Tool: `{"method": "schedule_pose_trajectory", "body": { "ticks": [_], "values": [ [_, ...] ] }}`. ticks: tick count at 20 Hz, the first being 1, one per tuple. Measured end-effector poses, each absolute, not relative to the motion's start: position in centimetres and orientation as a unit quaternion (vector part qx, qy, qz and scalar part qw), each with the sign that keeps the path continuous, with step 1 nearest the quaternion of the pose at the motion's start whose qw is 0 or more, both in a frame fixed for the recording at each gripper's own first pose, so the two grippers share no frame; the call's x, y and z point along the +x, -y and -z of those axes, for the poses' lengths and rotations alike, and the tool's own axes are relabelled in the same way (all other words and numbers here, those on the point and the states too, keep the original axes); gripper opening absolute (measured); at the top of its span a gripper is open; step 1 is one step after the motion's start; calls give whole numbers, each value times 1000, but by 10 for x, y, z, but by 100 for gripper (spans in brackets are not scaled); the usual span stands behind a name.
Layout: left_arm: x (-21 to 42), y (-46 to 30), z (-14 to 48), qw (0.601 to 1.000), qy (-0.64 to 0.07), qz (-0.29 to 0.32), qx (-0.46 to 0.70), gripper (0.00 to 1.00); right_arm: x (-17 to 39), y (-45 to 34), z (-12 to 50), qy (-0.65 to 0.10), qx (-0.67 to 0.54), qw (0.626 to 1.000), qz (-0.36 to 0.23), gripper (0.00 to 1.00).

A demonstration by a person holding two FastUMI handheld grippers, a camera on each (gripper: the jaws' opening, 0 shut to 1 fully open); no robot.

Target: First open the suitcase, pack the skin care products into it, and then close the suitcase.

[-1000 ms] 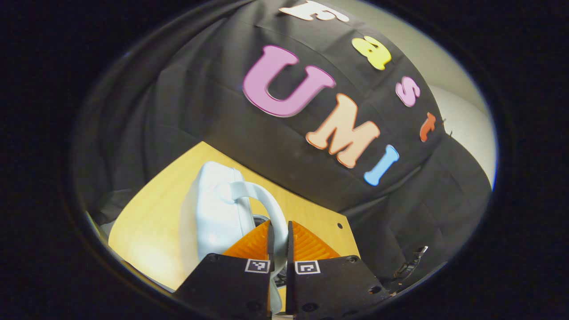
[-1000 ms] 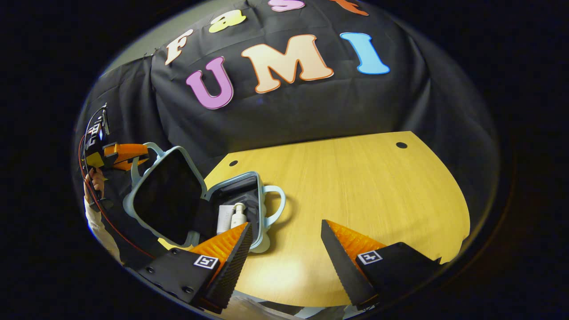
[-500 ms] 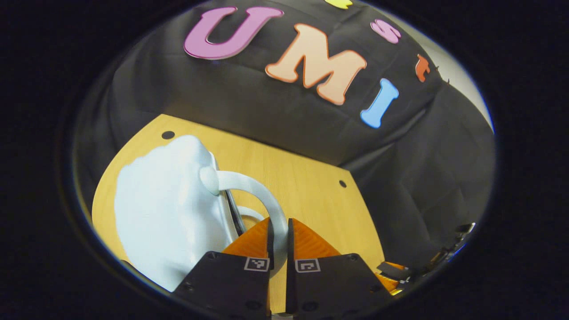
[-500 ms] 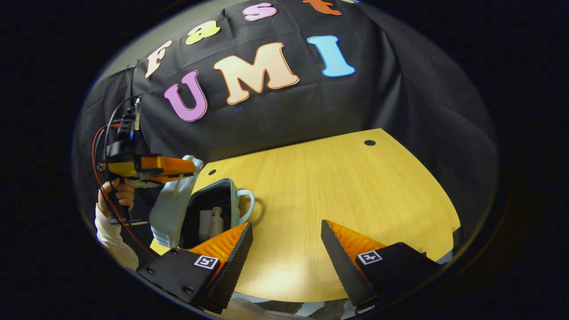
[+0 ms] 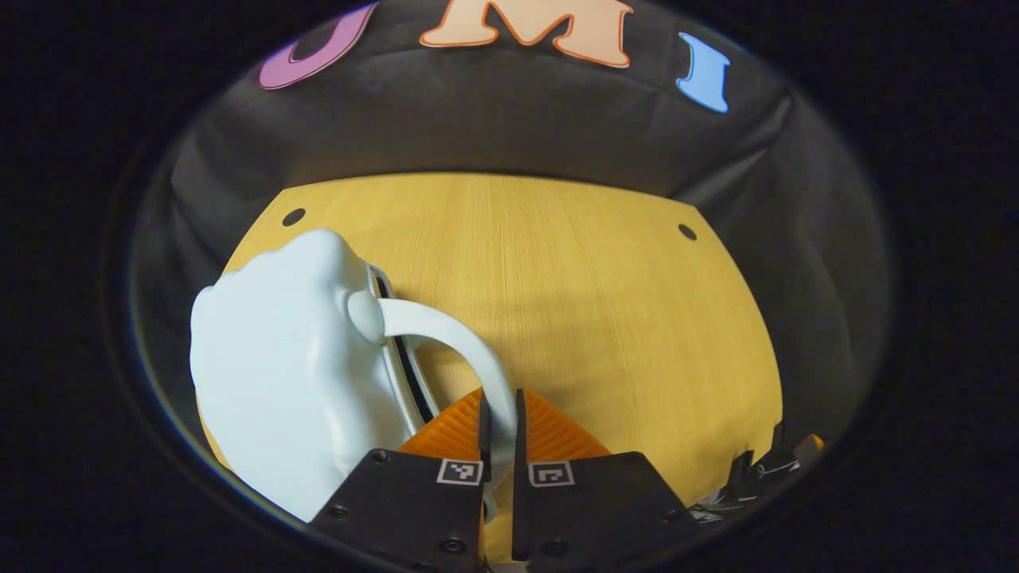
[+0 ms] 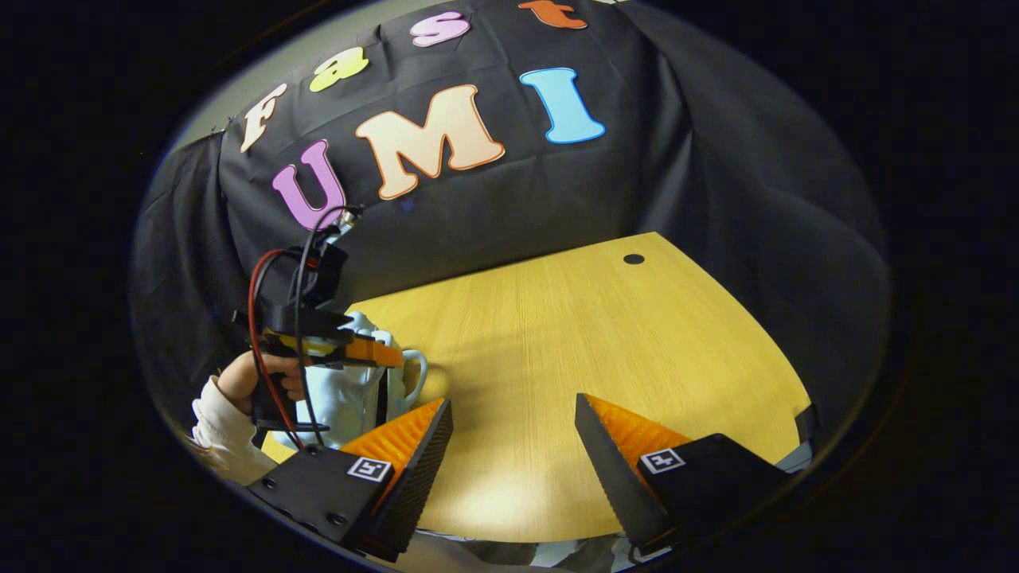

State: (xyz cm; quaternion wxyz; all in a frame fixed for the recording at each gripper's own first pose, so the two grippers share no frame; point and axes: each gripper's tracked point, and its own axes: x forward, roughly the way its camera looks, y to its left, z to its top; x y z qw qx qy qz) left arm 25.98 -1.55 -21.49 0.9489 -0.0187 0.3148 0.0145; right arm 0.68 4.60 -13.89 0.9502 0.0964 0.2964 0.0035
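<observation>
The pale blue suitcase (image 5: 286,374) lies at the table's left with its lid lowered almost onto the base, a narrow dark gap left between the halves. My left gripper (image 5: 500,398) is shut on the lid's curved handle (image 5: 446,330). In the right gripper view the same suitcase (image 6: 342,398) sits at far left, with the left gripper (image 6: 374,354) over it, held by a hand (image 6: 247,382). My right gripper (image 6: 513,414) hovers open above the table's front, nothing between its fingers. The skin care products are hidden inside the case.
The yellow wooden table (image 6: 605,334) stretches right of the suitcase, with small round holes (image 6: 634,259) near its back corners. Black cloth walls close in behind and on both sides. A red cable (image 6: 256,318) loops off the left gripper.
The left gripper swung the lid over and down by its handle, so the case went from wide open to nearly closed, hiding the bottles. The right gripper stayed open.
</observation>
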Motion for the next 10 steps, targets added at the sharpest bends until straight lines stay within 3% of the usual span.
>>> {"method": "schedule_pose_trajectory", "body": {
  "ticks": [1,3,7,10],
  "values": [
    [260,16,216,949,-315,-15,-12,8,8,-42,138,-294,97,951,-1,97],
    [259,20,208,955,-298,-14,1,20,9,-38,136,-290,99,952,0,97],
    [256,9,172,969,-234,-56,55,96,14,-35,124,-274,97,957,-10,97],
    [237,17,138,983,-169,-59,40,96,22,-35,114,-259,96,961,-21,97]
  ]
}}
